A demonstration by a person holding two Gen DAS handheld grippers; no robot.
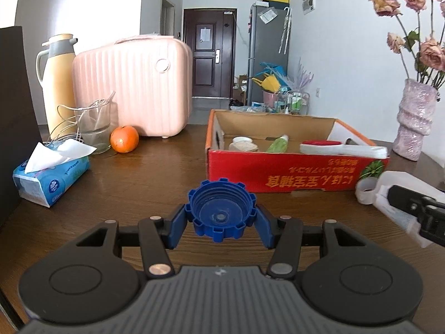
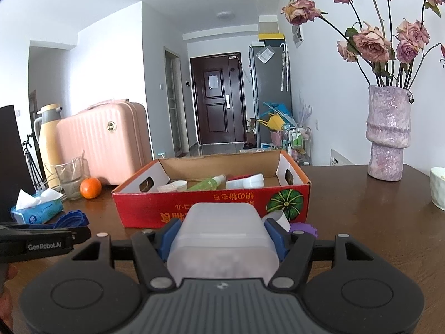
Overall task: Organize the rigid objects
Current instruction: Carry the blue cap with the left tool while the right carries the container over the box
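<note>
Blue cap clamped in left gripper; box beyond.

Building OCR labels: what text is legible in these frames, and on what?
"GenRobot.AI": side of the left tool.
Orange characters, upside down on the red box: script visible, not legible.
Tissue pack print: too blurred.
Paper on the door: too small.

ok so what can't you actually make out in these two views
- Floor of the red cardboard box: the left wrist view sees only the tops of its contents over the front wall.
- White roll and purple object: right wrist view, mostly hidden behind the translucent plastic container in the right gripper.
- Blue cap in the left gripper: its outer top faces away.
- White cup: cut by the right edge.
</note>
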